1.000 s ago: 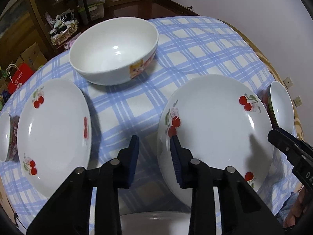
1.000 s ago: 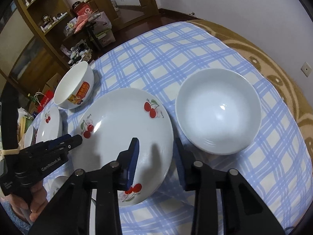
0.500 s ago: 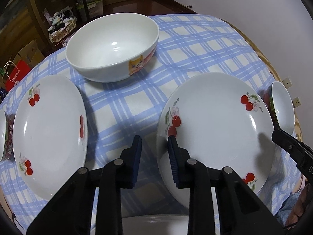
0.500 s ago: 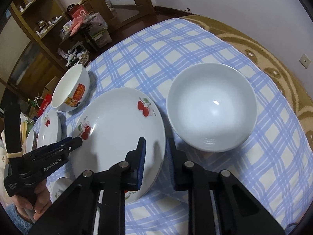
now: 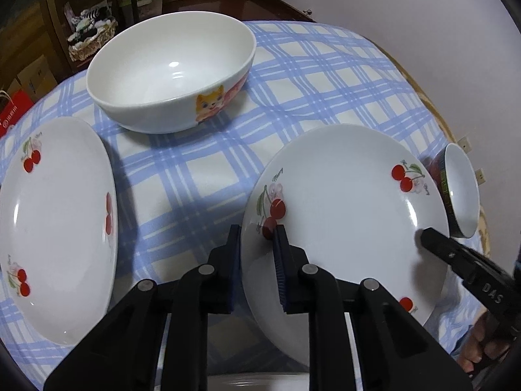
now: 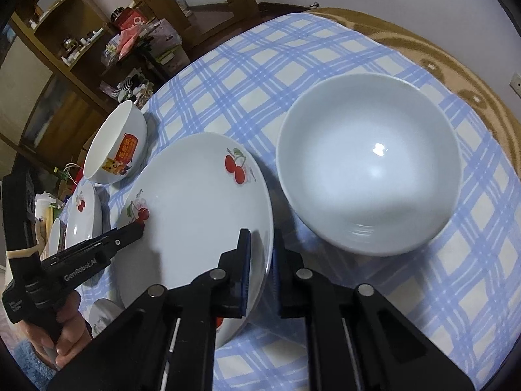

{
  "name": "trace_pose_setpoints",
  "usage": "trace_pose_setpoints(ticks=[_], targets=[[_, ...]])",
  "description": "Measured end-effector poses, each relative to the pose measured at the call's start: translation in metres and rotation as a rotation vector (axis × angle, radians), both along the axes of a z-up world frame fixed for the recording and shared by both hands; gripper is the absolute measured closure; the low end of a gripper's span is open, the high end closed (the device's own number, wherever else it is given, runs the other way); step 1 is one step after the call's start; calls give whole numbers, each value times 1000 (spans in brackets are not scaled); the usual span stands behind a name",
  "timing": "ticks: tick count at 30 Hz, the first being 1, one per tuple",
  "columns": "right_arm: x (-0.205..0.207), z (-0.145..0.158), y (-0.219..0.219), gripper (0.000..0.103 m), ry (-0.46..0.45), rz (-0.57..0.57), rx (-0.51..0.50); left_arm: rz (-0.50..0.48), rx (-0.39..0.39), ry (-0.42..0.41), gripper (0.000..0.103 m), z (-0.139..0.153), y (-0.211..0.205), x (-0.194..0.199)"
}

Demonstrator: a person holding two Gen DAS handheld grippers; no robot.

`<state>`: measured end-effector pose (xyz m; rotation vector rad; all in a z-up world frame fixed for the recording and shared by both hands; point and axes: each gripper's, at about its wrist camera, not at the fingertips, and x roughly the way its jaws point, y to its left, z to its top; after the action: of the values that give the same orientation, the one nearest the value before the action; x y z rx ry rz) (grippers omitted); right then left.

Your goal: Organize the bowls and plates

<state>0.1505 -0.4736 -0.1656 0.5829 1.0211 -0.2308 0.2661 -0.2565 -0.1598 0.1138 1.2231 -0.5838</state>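
Both pairs of jaws have narrowed since a second ago: left gripper (image 5: 257,251) and right gripper (image 6: 260,254) are closing across opposite rims of the cherry plate (image 5: 342,211), apparently to lift it level between two holds. Glossy white with red cherry sprigs, it lies on the blue-checked tablecloth (image 5: 202,176); beyond stand the cat bowl (image 5: 172,71) and plain white bowl (image 6: 368,163)

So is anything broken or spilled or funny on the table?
Nothing looks broken or spilled. The only unusual thing: the cherry plate has both grippers on it, the left gripper at one edge and the right gripper at the opposite edge, both closing on its rim. The bowls sit upright on the tablecloth.
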Motion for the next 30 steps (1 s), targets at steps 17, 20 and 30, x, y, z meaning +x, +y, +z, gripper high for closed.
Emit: trace_pose_setpoints(ticks=[17,20,30], targets=[[-15,20,25,93,-24,39,-61,29,11,-6,87,22,26,-18],[-20,27,29,93,-37,45,-50,30,5,-6,87,28,34,-24],[-39,52,54,94,-76,78,-38,33,13,-36,87,57,70,-54]])
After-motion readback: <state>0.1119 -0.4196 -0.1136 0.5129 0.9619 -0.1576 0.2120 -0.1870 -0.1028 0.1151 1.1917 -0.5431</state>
